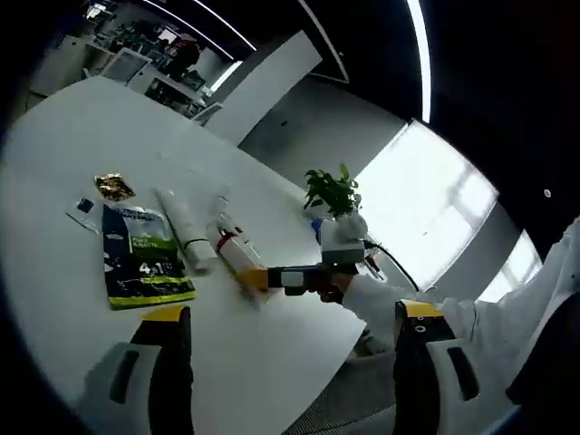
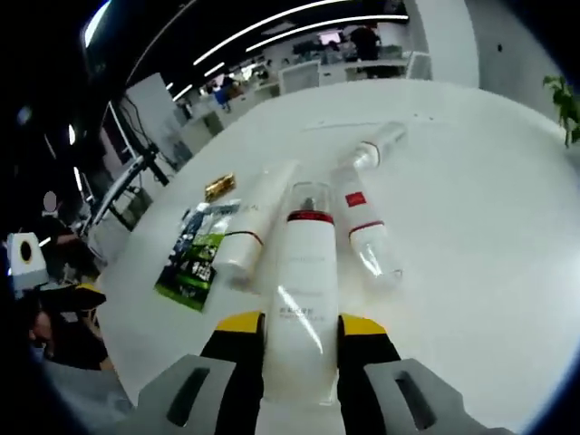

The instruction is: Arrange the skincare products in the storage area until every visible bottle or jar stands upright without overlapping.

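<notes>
The right gripper (image 2: 301, 349) has its yellow-tipped black jaws pressed against both sides of a tall white plastic bottle with a red band and clear cap (image 2: 303, 263), which lies flat on the white round table (image 2: 471, 181) with its cap pointing away. Gripping low on the body, near the base, probably gives the leverage needed to swing it upright. In the left gripper view this same tool (image 1: 299, 279) reaches in from the right among the products, a white-sleeved hand behind it.

The left gripper (image 1: 294, 340) hangs back above the near table edge, jaws wide apart and holding nothing — likely waiting to steady whatever gets stood up.

Around the held bottle, everything else is lying down: a white tube with a thin red ring (image 2: 252, 222) just to its left, a smaller white bottle with a red label and clear end (image 2: 367, 227) to its right, and a slim white tube (image 2: 381, 140) farther off. A green-and-black foil pouch (image 2: 198, 249) and a small gold sachet (image 2: 219, 187) lie flat nearby. A potted green plant (image 1: 333, 195) stands beyond — no bottle is upright yet, so the arranging has barely begun.
</notes>
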Demonstrator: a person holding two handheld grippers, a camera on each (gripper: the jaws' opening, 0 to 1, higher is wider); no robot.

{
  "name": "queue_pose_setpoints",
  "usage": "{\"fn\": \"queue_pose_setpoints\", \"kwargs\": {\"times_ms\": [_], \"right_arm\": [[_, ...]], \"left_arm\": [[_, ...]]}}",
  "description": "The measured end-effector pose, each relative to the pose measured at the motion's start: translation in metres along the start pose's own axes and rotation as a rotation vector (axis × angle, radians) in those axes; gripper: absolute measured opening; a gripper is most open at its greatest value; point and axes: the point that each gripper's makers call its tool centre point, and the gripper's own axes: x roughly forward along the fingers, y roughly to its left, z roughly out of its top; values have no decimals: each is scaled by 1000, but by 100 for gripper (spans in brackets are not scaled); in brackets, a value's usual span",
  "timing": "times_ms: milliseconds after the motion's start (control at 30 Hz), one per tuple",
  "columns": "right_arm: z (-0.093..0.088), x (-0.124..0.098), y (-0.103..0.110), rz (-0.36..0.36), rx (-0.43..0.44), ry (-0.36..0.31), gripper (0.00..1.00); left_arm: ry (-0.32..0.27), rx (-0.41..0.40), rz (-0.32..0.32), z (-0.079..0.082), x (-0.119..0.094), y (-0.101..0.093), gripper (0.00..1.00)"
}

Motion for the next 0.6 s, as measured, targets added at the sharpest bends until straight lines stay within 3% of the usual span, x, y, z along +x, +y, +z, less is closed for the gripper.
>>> {"fn": "queue_pose_setpoints", "kwargs": {"times_ms": [333,467,600], "right_arm": [[-8,-12,1,52,70,-13,22],[-9,-19,4,83,124,-33,22],[-14,-22,4,115,168,-33,22]], "left_arm": [[-12,-145,7,8,48,8,89],[11,-153,13,5,68,8,89],[19,-228,-7,1,90,1,89]]}}
